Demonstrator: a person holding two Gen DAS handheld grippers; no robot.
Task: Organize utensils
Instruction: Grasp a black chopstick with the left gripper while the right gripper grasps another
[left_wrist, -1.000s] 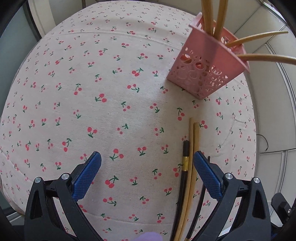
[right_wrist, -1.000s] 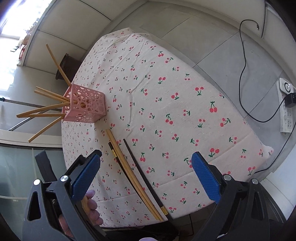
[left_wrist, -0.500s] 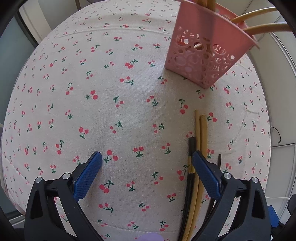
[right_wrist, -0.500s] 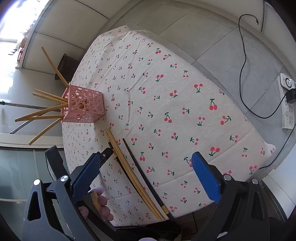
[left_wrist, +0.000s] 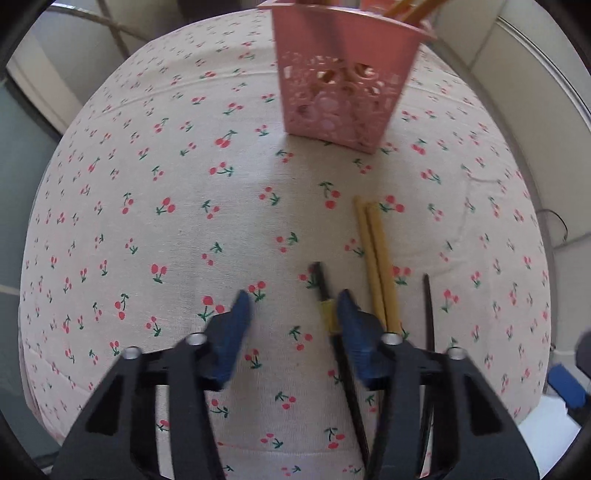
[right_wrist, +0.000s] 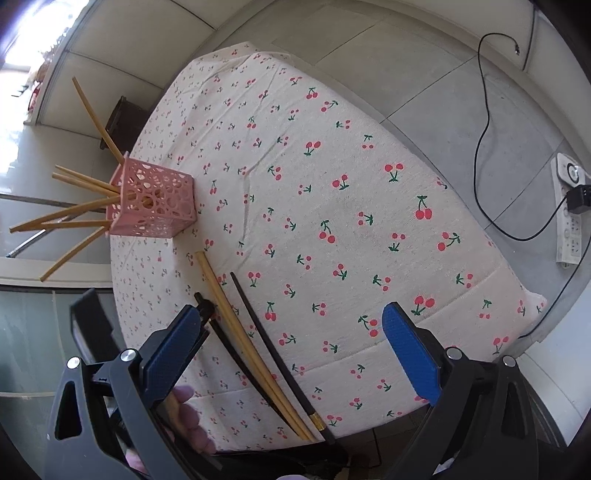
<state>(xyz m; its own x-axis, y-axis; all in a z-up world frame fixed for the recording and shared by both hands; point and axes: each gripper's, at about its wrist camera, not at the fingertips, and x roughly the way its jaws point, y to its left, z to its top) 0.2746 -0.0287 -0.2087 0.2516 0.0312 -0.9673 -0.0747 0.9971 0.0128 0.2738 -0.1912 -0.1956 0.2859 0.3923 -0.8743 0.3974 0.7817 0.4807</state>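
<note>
On the cherry-print tablecloth (left_wrist: 177, 229) lie two bamboo chopsticks (left_wrist: 376, 266) side by side and two black ones. My left gripper (left_wrist: 293, 299) points down over the cloth and its jaws are closing. The black chopstick with a gold band (left_wrist: 325, 314) lies between them, close beside the right finger, and the pads are not pressing it. The other black chopstick (left_wrist: 428, 306) lies outside, to the right. The pink lattice holder (left_wrist: 343, 85) stands beyond with several bamboo chopsticks in it. My right gripper (right_wrist: 291, 310) hangs open and empty above the table's near edge.
The loose chopsticks (right_wrist: 240, 332) reach to the table's near edge. A person's hand (right_wrist: 184, 406) shows below the right gripper's left finger. On the grey floor lie a power strip (right_wrist: 569, 210) and a black cable (right_wrist: 484, 155).
The left gripper has moved right and lower toward the loose chopsticks, and its jaws have narrowed around the gold-banded black one. The right gripper has stayed put and open.
</note>
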